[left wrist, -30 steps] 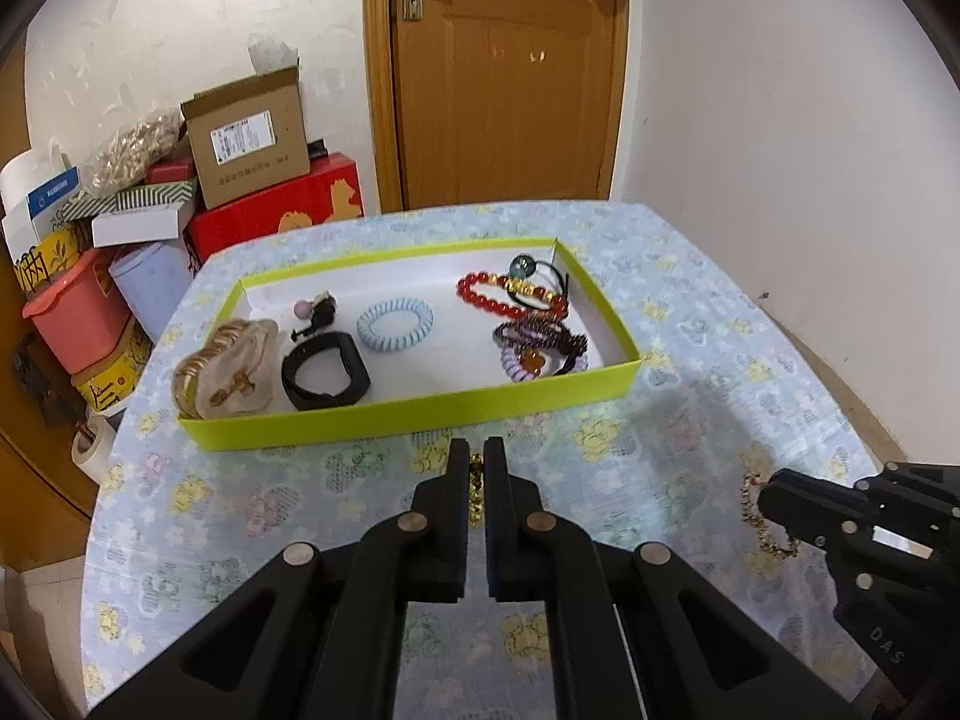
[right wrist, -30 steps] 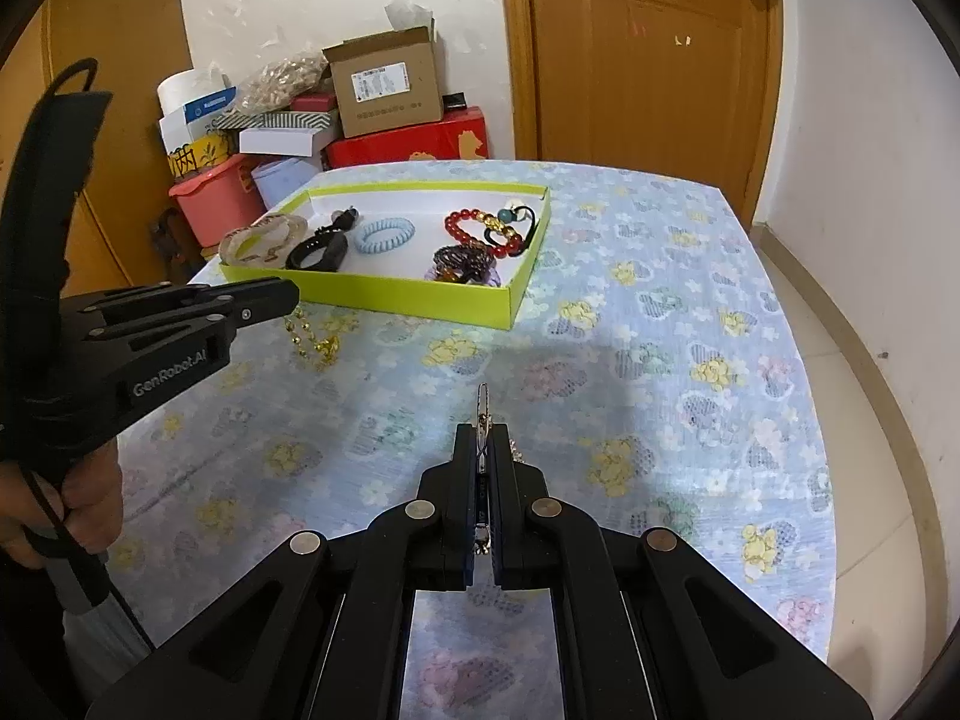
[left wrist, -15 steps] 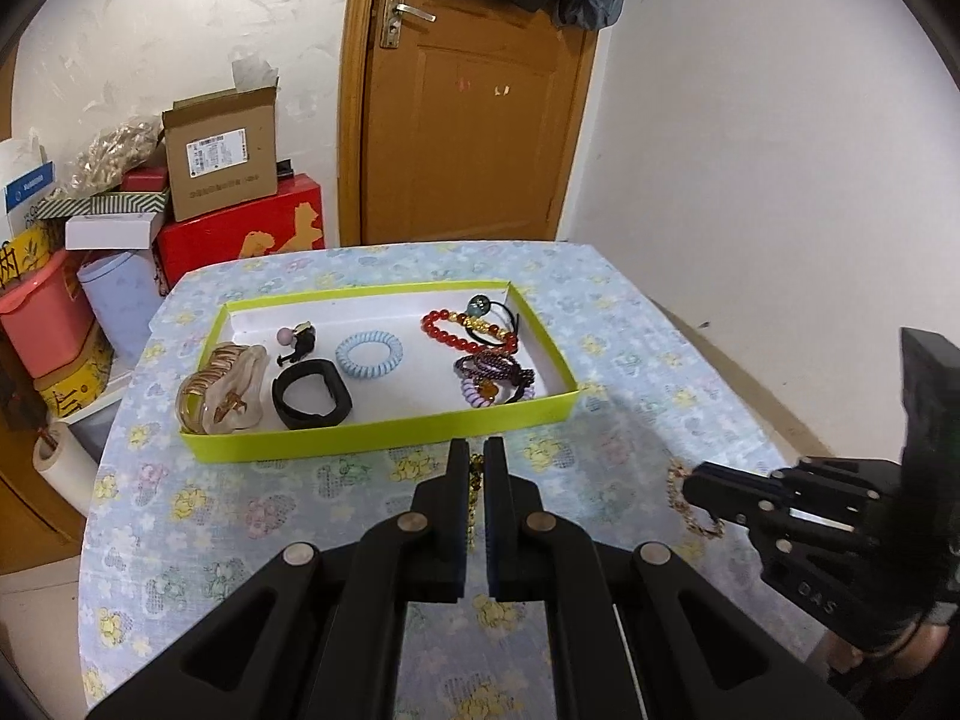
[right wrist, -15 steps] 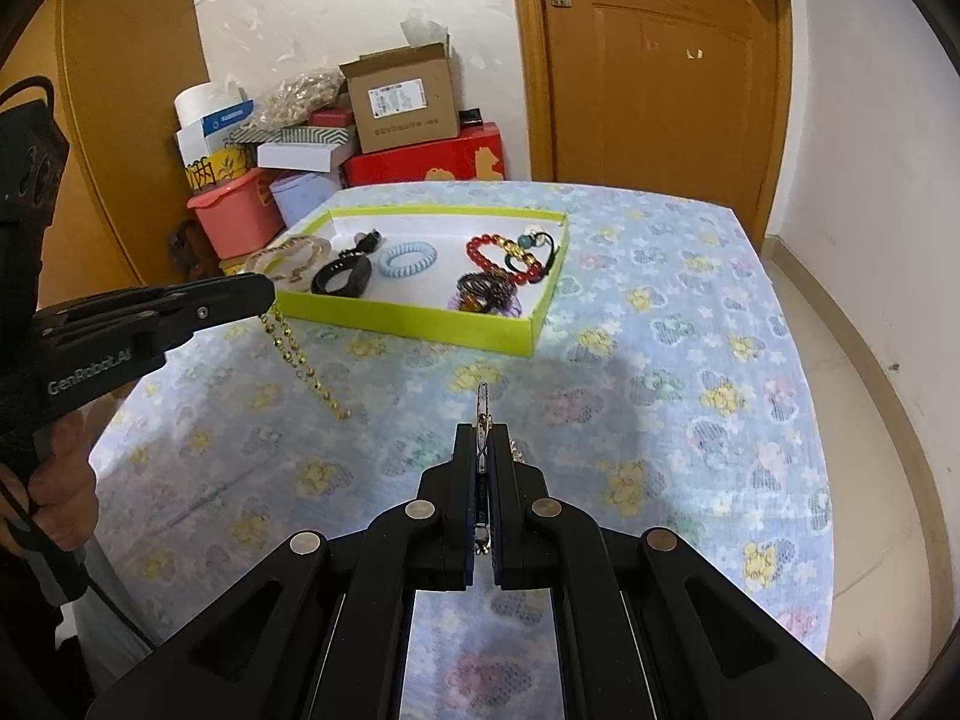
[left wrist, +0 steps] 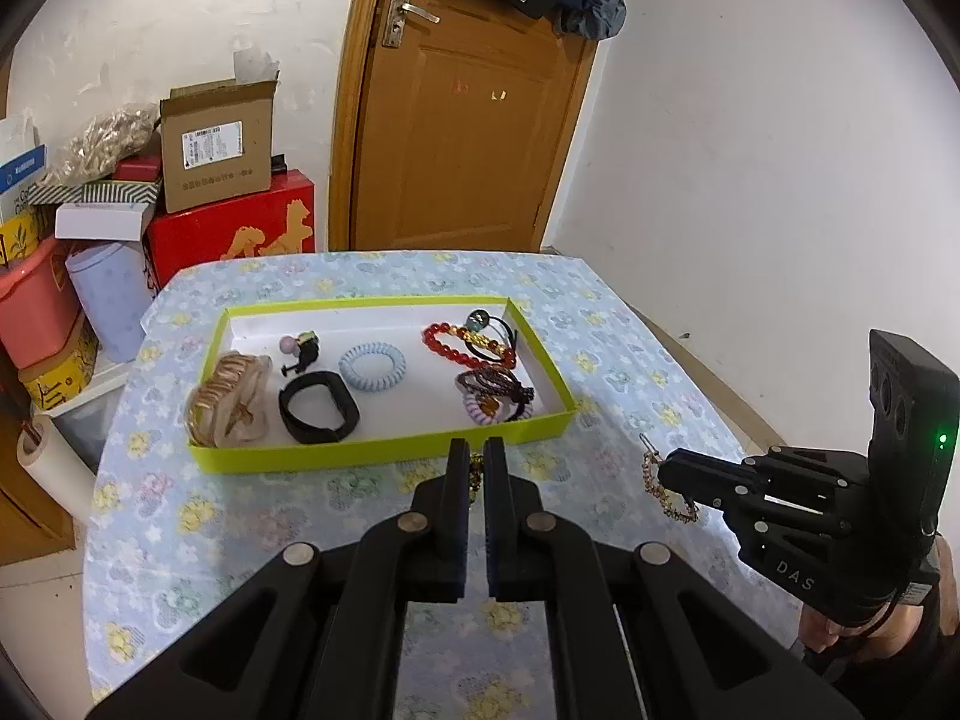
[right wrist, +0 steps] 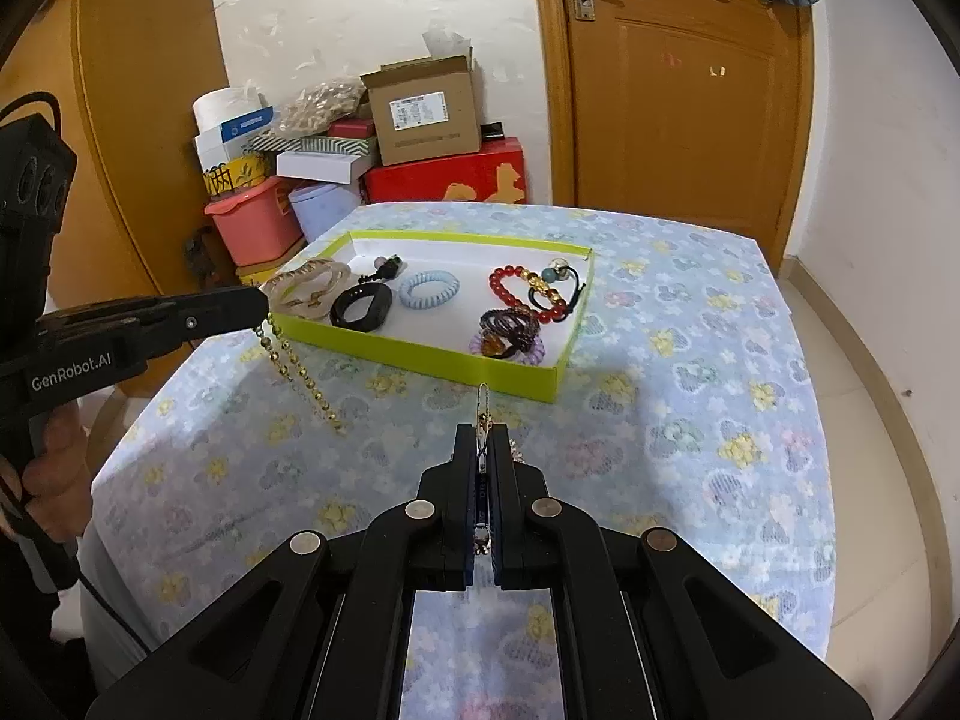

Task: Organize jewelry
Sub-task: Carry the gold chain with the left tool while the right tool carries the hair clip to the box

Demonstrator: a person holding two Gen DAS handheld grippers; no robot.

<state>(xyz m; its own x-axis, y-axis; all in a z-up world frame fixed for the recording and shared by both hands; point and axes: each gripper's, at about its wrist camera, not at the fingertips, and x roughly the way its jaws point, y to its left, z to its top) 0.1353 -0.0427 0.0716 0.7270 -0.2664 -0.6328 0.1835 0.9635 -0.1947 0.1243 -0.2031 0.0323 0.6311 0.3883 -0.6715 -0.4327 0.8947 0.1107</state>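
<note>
The gold bead chain point(right wrist: 299, 373) hangs from the tip of the left gripper point(right wrist: 255, 305), its doubled strand slanting down above the floral tablecloth point(right wrist: 690, 396) just outside the near left corner of the lime-green tray point(right wrist: 420, 354). In the left wrist view only a glimpse of gold beads point(left wrist: 475, 474) shows in the narrow gap between the nearly closed fingers of the left gripper point(left wrist: 477, 459), so the claw is clamped on the chain. The right gripper point(right wrist: 485, 429) is likewise pressed almost together on a second piece, a gold chain bracelet point(right wrist: 482, 405) whose clasp end pokes out past the fingertips; from the left wrist camera this bracelet point(left wrist: 666, 489) dangles in a loop under the right gripper point(left wrist: 663, 471), to the right of the tray.

Inside the tray point(left wrist: 384, 450) (white floor, low walls) lie a pale gold hair claw point(left wrist: 231, 399), a black band point(left wrist: 318, 407), a light blue spiral hair tie point(left wrist: 372, 365), a red bead bracelet point(left wrist: 462, 345) and a dark tangle of hair ties point(left wrist: 495, 396). Beyond the table stand a cardboard box point(left wrist: 219, 144) on a red box point(left wrist: 234, 231), and a wooden door point(left wrist: 462, 120).
</note>
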